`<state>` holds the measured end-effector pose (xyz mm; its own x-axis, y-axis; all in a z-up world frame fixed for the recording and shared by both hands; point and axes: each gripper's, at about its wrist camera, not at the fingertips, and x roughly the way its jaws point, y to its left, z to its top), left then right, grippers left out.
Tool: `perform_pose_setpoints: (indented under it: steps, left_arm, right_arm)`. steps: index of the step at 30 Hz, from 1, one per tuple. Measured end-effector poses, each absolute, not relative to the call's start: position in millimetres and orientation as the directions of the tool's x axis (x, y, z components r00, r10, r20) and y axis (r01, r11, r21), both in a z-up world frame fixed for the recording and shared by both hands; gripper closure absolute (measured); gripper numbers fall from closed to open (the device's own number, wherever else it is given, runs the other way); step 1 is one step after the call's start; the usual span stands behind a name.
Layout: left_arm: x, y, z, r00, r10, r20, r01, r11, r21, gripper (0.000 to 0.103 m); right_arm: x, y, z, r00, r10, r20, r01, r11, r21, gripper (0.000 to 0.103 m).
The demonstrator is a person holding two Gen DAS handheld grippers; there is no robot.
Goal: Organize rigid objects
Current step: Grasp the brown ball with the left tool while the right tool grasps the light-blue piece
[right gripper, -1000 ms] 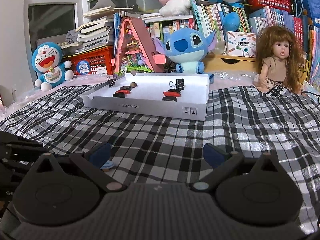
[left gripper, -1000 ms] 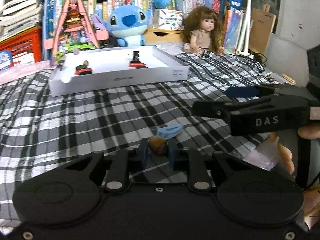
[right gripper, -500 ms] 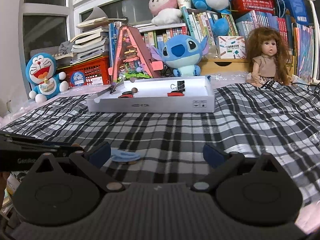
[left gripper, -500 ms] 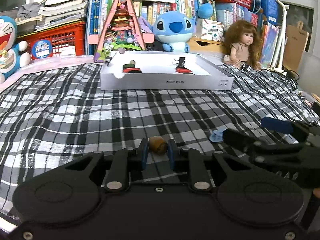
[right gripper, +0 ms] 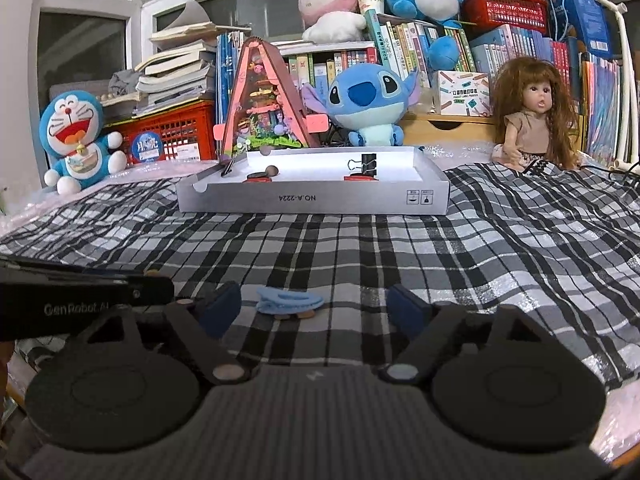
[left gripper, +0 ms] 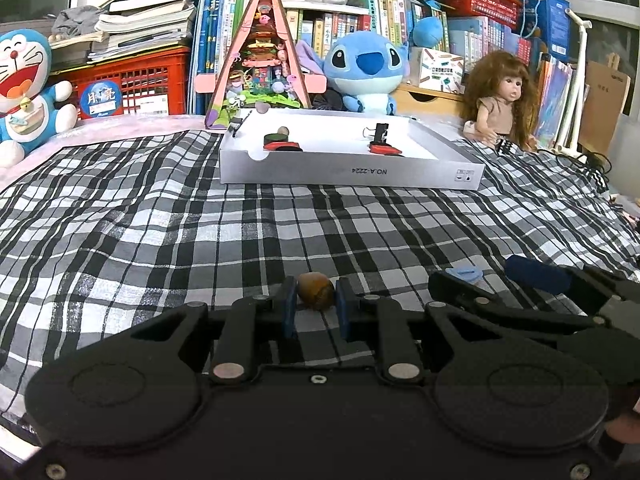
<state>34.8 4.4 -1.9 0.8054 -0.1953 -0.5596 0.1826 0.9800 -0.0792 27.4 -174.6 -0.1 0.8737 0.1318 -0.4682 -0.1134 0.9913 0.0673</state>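
Note:
My left gripper (left gripper: 315,307) is shut on a small brown pebble (left gripper: 315,290) and holds it above the checked cloth. My right gripper (right gripper: 314,307) is open, its jaws on either side of a light blue clip (right gripper: 289,303) that lies on the cloth; the clip also shows in the left wrist view (left gripper: 464,273). The white tray (left gripper: 352,174) stands at the far side, and in the right wrist view (right gripper: 312,202). It holds a black binder clip (right gripper: 367,164), red and dark flat pieces (left gripper: 282,145) and a pebble (right gripper: 272,169).
The checked cloth (left gripper: 160,232) covers the bed. Behind the tray stand a pink triangular toy house (left gripper: 260,64), a blue plush (left gripper: 366,68), a doll (left gripper: 500,96), a Doraemon plush (right gripper: 76,136), a red crate and shelves of books.
Both views have turned left and levelled toward the tray. The right gripper has moved up to the blue clip, which now lies between its jaws. The left still holds the pebble.

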Motion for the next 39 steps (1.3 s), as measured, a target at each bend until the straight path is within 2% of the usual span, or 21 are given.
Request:
perform_pose_setpoints:
  steps: [5, 10, 17, 26, 30, 32, 33, 35, 37, 39]
  left_arm:
    - [34, 2, -3, 0.813, -0.183, -0.553, 0.171, 0.983, -0.073, 0.084]
    - [33, -1, -2, 0.816, -0.184, -0.548, 0.172, 0.982, -0.073, 0.084]
    - [33, -3, 0, 0.817, -0.188, -0.544, 0.175, 0.982, -0.077, 0.084]
    - [32, -4, 1, 0.818, -0.191, -0.542, 0.175, 0.981, -0.081, 0.084]
    - [32, -4, 1, 0.817, -0.191, -0.544, 0.175, 0.981, -0.082, 0.084]
    - [32, -5, 0, 0.816, -0.191, -0.545, 0.174, 0.981, -0.083, 0.084]
    - [32, -5, 0, 0.816, -0.19, -0.545, 0.173, 0.981, -0.083, 0.084]
    - [32, -6, 0, 0.817, -0.19, -0.544, 0.173, 0.981, -0.084, 0.084]
    - [32, -5, 0, 0.817, -0.191, -0.544, 0.173, 0.981, -0.085, 0.084]
    - [32, -5, 0, 0.816, -0.191, -0.545, 0.174, 0.981, -0.084, 0.084]
  right_arm:
    - [28, -168, -2, 0.879, 0.094, -0.468, -0.085, 0.996, 0.039, 0.029]
    - [29, -167, -1, 0.88, 0.081, -0.468, -0.078, 0.997, 0.025, 0.056]
    - [30, -171, 2, 0.876, 0.086, -0.475, -0.08, 0.996, 0.033, 0.067]
    - [28, -173, 2, 0.879, 0.087, -0.469, -0.078, 0.996, 0.039, 0.067]
    - [26, -172, 1, 0.884, 0.084, -0.459, -0.077, 0.996, 0.036, 0.064]
    - [25, -172, 1, 0.886, 0.082, -0.456, -0.075, 0.997, 0.034, 0.055]
    - [25, -172, 1, 0.886, 0.083, -0.456, -0.075, 0.997, 0.036, 0.048]
    - [24, -172, 1, 0.888, 0.077, -0.453, -0.067, 0.997, 0.039, 0.045]
    - [23, -173, 1, 0.893, 0.066, -0.445, -0.05, 0.998, 0.048, 0.035]
    - [20, -176, 3, 0.898, 0.059, -0.437, -0.035, 0.998, 0.061, 0.034]
